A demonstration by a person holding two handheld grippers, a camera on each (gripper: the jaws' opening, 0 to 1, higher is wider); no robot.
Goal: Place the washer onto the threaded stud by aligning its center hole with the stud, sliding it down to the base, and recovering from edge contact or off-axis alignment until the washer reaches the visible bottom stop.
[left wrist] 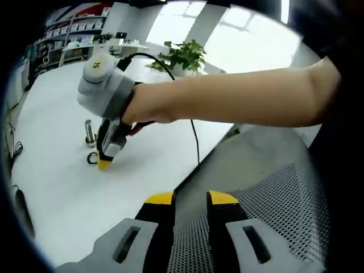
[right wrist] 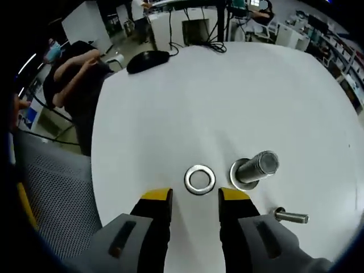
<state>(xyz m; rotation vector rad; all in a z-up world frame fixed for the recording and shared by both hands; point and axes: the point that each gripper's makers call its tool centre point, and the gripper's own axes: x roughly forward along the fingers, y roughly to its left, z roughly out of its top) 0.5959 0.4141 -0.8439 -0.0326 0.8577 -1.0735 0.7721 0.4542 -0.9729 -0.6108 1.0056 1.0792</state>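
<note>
We find the washer (right wrist: 199,179) lying flat on the white table (right wrist: 227,102), just ahead of our right gripper (right wrist: 195,198) and centred between its spread, empty jaws. We judge it a thin, stiff metal ring, light and smooth, likely to slide or tip when nudged, so we would pinch it across its outer rim from opposite sides and keep the centre hole free for the stud. Just to the right of the jaws stands the threaded stud (right wrist: 257,166), upright on its wide flat base, close beside the washer but not touching it. A small loose bolt (right wrist: 291,216) lies on its side near the right jaw. In the left gripper view our left gripper (left wrist: 190,198) is held off the table edge over a grey mesh seat (left wrist: 278,199), jaws a little apart and holding nothing, well apart from the work. Ahead of it we see our hand (left wrist: 149,105) holding the right gripper (left wrist: 104,164) down near the washer (left wrist: 92,158) and stud (left wrist: 90,132).
</note>
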